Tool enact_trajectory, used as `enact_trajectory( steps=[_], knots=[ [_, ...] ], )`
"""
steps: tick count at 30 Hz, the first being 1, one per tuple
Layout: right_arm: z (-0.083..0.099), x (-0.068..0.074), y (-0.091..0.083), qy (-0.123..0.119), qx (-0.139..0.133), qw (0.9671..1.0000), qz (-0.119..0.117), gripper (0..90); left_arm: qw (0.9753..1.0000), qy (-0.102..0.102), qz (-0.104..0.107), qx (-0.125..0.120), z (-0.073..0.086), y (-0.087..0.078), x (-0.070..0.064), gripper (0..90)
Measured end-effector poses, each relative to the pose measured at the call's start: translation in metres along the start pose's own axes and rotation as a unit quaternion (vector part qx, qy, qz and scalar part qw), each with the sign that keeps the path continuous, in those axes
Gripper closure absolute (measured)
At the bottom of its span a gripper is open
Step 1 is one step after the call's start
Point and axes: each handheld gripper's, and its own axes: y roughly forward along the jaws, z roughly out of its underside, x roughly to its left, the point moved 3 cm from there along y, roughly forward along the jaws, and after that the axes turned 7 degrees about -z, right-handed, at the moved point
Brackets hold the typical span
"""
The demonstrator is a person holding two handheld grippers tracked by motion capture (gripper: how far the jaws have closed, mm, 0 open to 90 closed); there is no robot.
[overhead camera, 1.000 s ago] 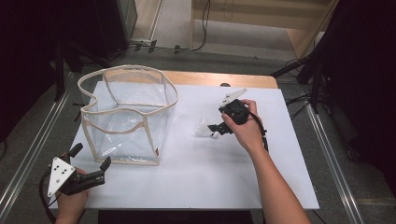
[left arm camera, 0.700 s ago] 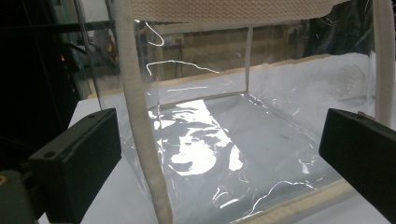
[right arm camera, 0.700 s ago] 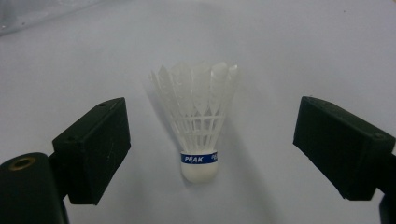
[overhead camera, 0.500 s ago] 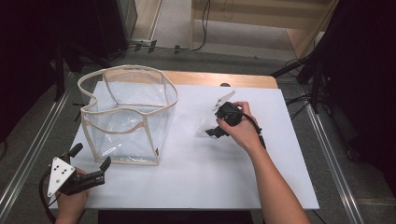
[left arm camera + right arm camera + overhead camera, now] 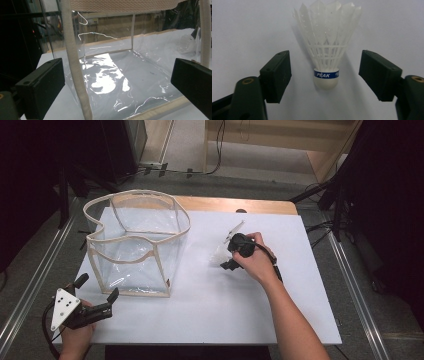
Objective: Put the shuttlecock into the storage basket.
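At the counter's (image 5: 210,320) near left corner the left gripper (image 5: 95,296) rests with fingers spread wide and empty, just short of one clear bag (image 5: 135,245) with cream trim. The near white surface lies bare. Farther right, the right gripper (image 5: 226,264) points its parted fingers around one shuttlecock (image 5: 325,47) lying flat, touching neither. The right gripper view shows its blue "PEAK" band; from above it is a pale blur.
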Motion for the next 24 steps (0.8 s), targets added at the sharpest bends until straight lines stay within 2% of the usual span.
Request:
enact_trajectory(
  steps=[3,6,10,15,21,24],
  knots=[
    [0.001,0.001,0.003,0.018,0.018,0.9997,0.003,32.3,1.0000,0.000,0.000,0.000,0.000,0.000,0.000,0.0],
    [0.002,0.002,0.005,0.026,0.023,0.9994,0.004,39.2,1.0000,0.002,0.000,0.001,0.000,0.000,0.000,0.0],
    [0.002,0.002,0.005,0.040,0.034,0.9985,0.017,44.6,1.0000,0.002,0.000,0.001,0.000,0.000,-0.001,0.0],
    [0.004,0.002,0.010,0.041,0.048,0.9977,0.025,51.5,1.0000,0.003,0.000,0.001,0.000,0.000,-0.001,0.0],
    [0.004,0.002,0.015,0.049,0.048,0.9973,0.027,61.1,1.0000,0.003,0.000,0.000,0.000,0.000,-0.001,0.0],
    [0.004,0.001,0.014,0.048,0.046,0.9975,0.025,61.7,1.0000,0.003,0.000,0.001,0.000,0.000,-0.001,0.0]
  ],
)
